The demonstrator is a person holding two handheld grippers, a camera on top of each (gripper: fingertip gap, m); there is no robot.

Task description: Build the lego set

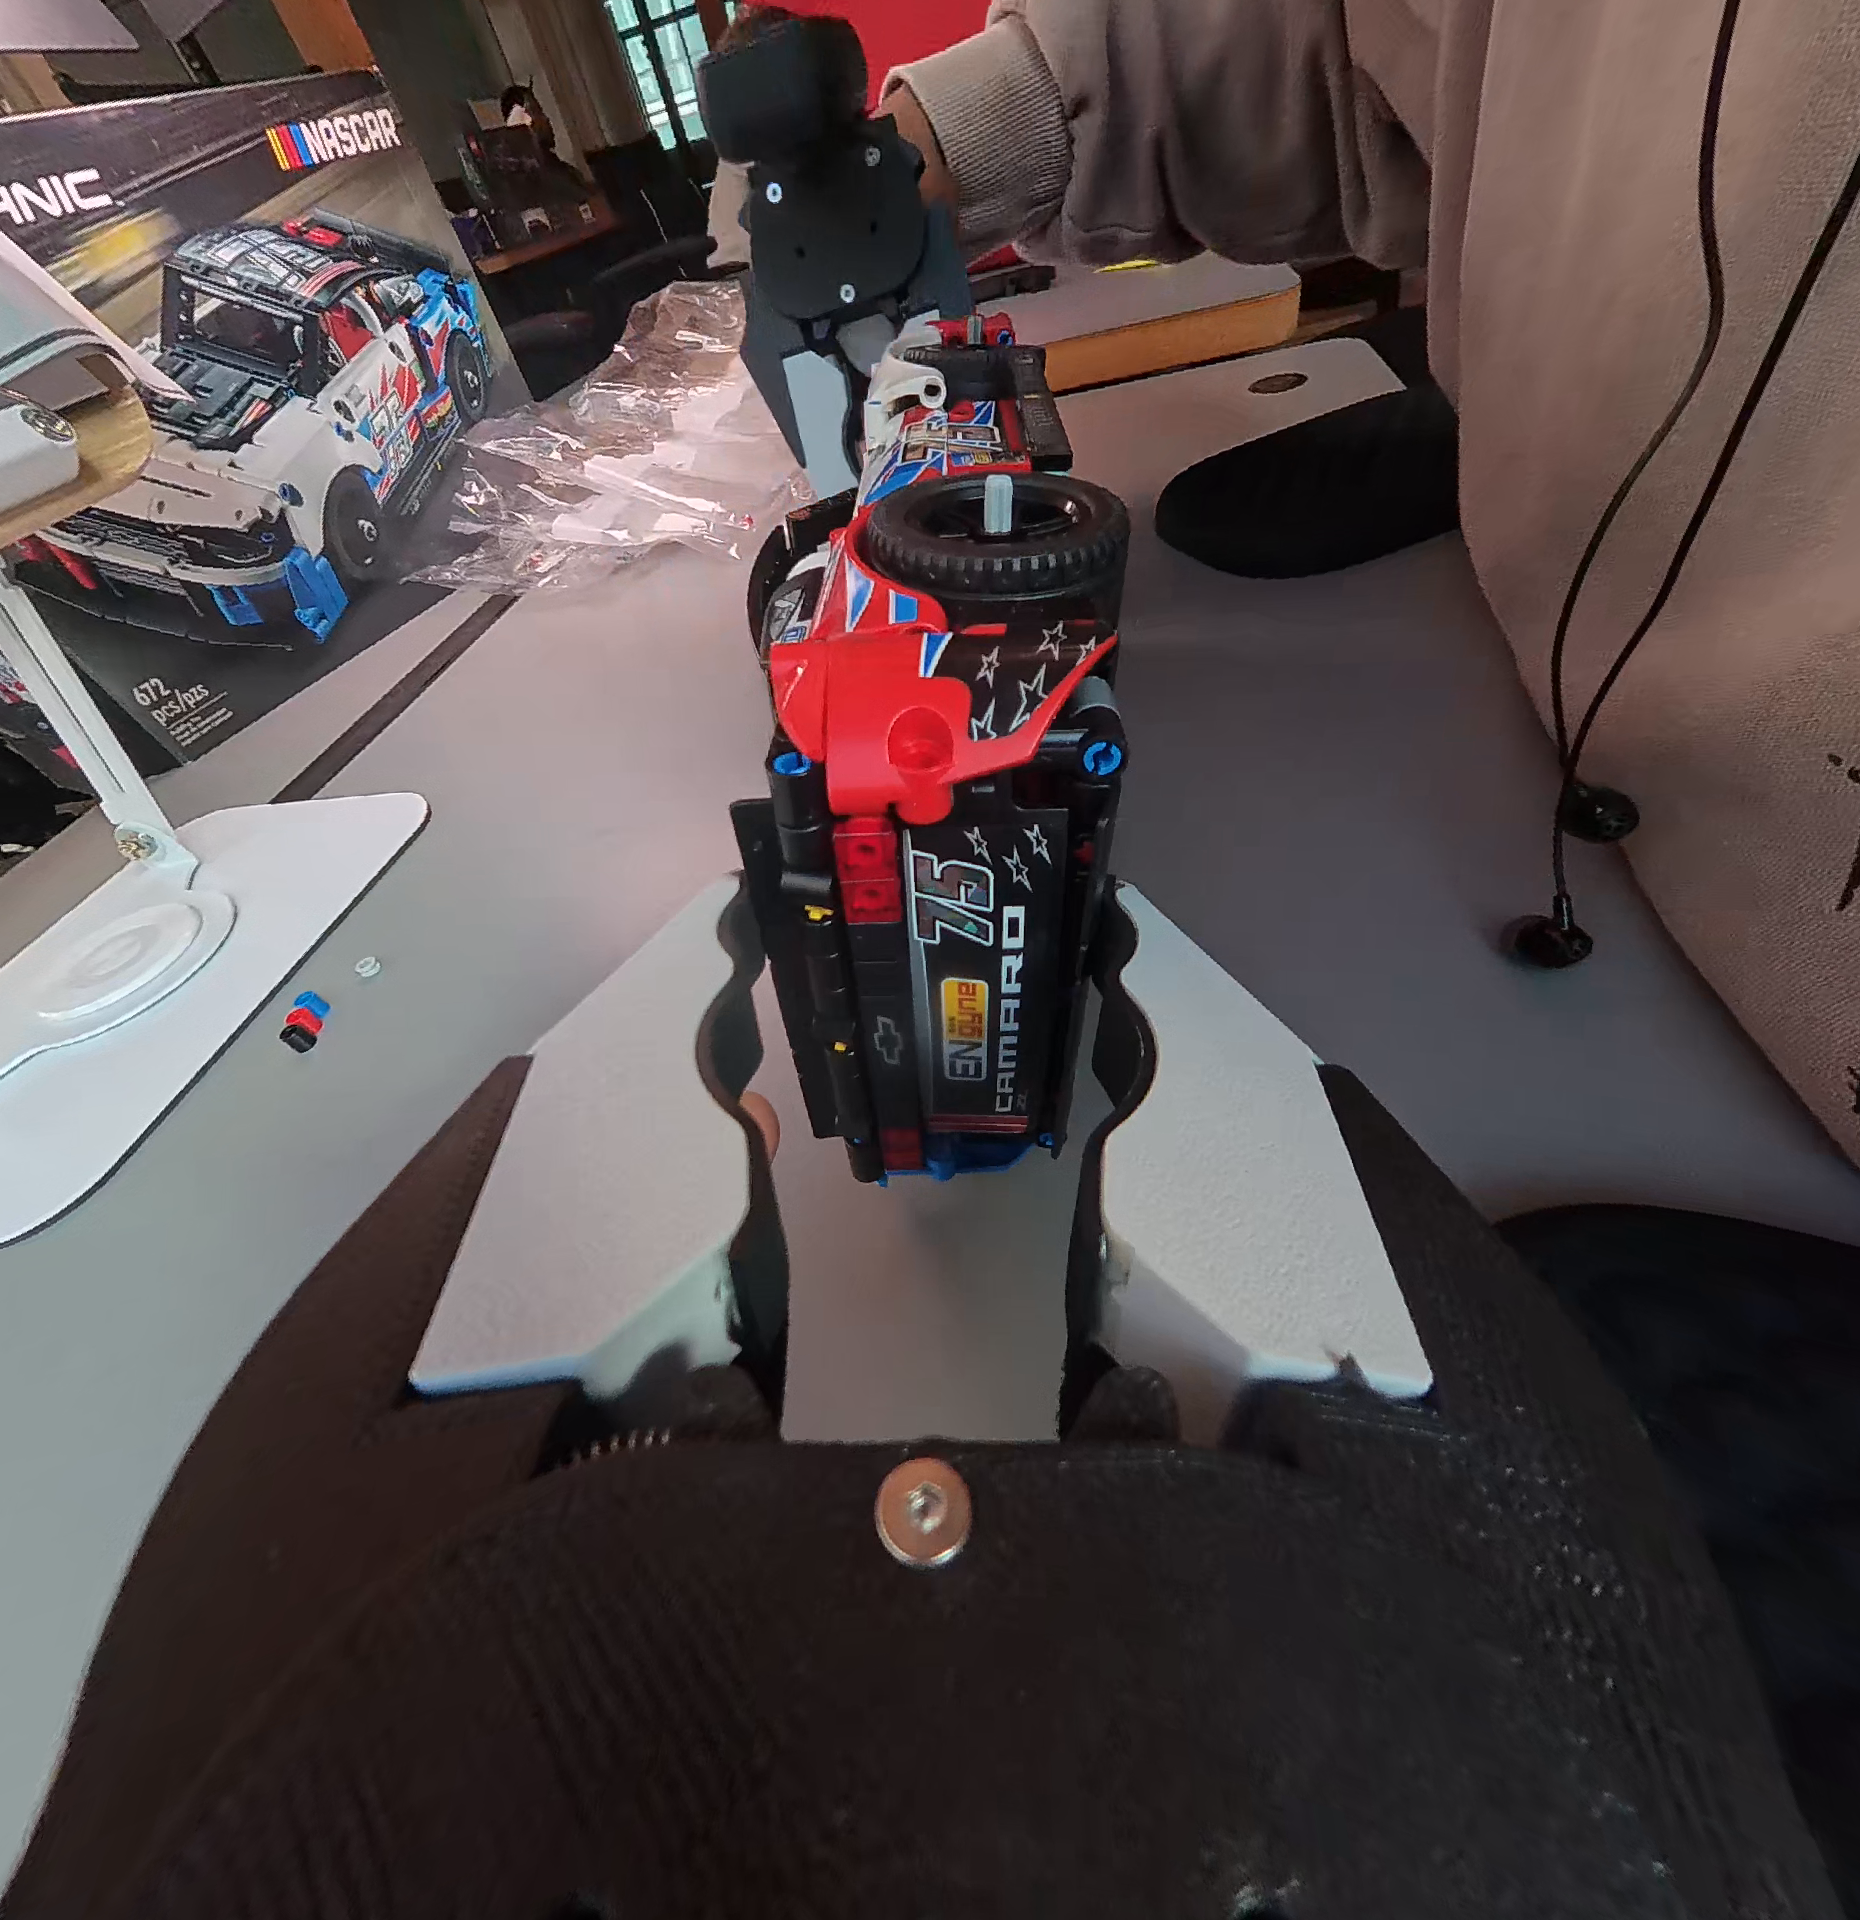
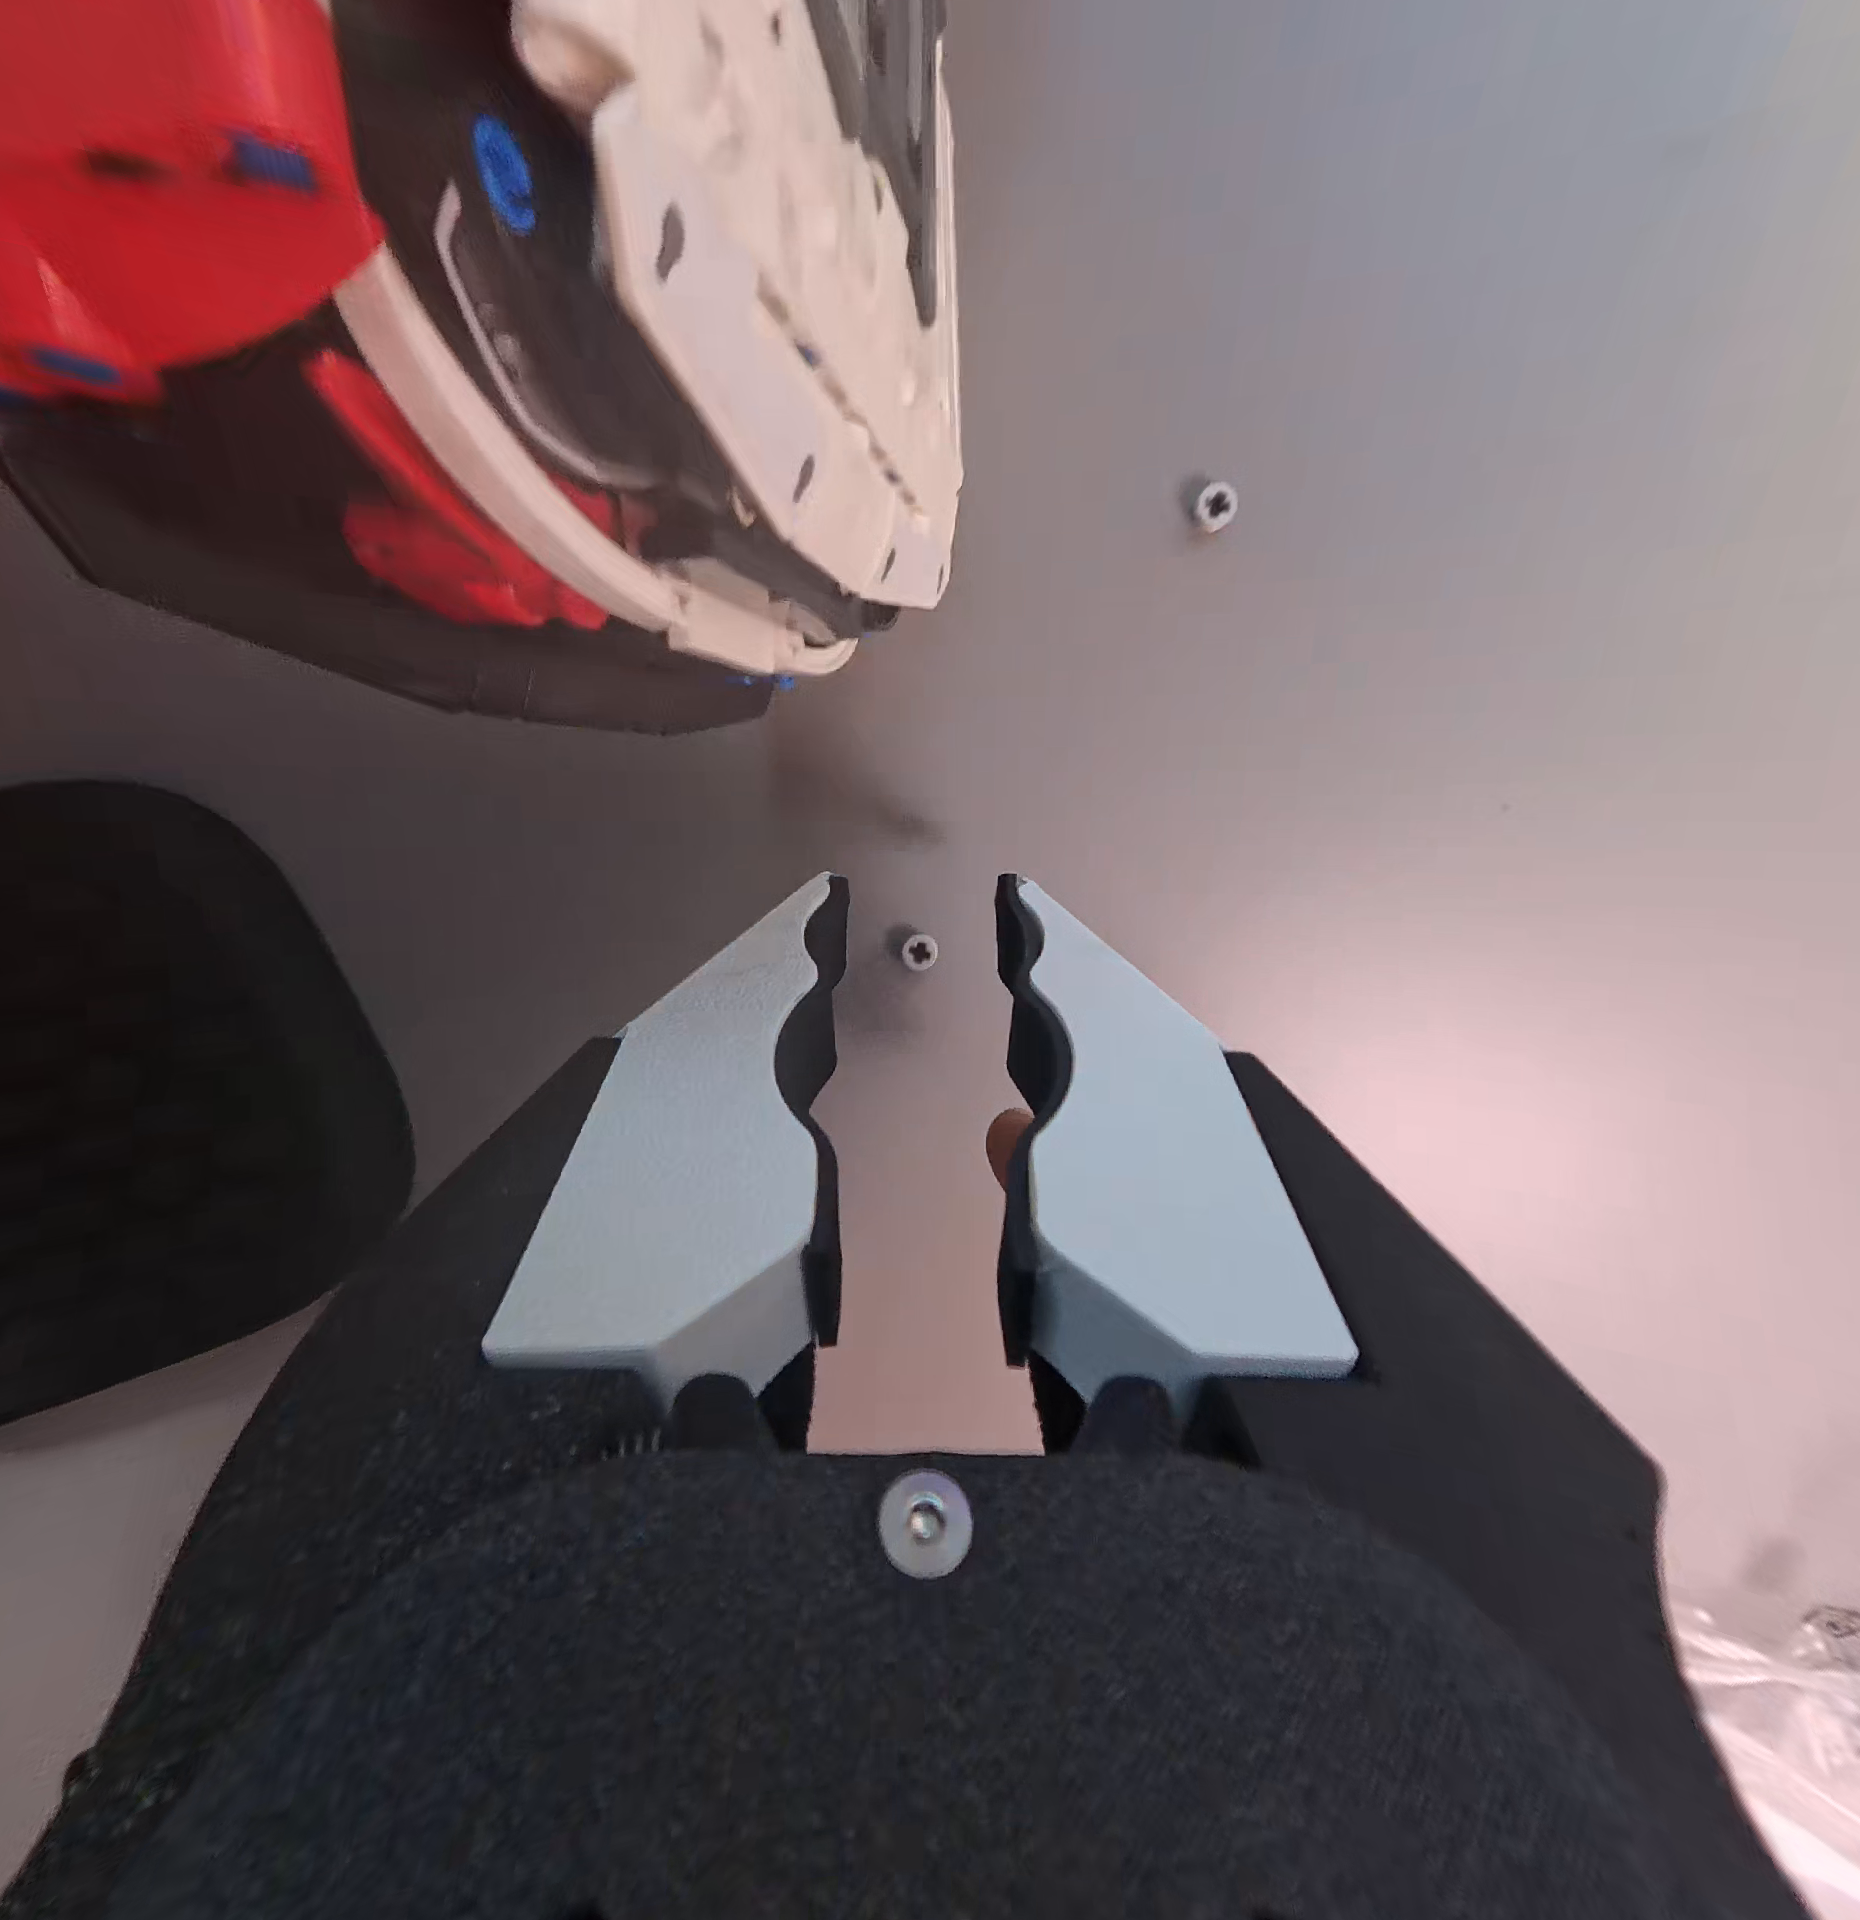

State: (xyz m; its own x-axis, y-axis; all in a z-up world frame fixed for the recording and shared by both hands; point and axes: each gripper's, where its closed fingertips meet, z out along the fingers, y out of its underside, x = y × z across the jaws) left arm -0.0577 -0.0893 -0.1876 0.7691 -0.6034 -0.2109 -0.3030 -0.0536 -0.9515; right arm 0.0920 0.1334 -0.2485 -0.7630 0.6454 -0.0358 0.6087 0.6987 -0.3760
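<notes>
The lego car (image 1: 936, 831), red, black and white with stickers, lies on its side with a black wheel (image 1: 999, 540) facing up. My left gripper (image 1: 926, 904) is shut on the car's near end and holds it over the grey table (image 1: 552, 748). My right gripper (image 1: 824, 416) points down at the table by the car's far end. In the right wrist view the right gripper (image 2: 921, 894) is open and empty, with a small grey lego bush (image 2: 913, 949) lying on the table between its fingertips. The car (image 2: 645, 364) shows blurred at the upper left.
A second grey bush (image 2: 1212, 506) lies farther off. The lego box (image 1: 261, 364) and clear plastic bags (image 1: 614, 457) are at the back left. A white stand base (image 1: 178, 987) has small red, blue and black pieces (image 1: 305, 1018) beside it. A black pad (image 1: 1310, 499) and an earphone cable (image 1: 1570, 831) are on the right. One gripper's finger ends stand about 30 centimeters off the other's.
</notes>
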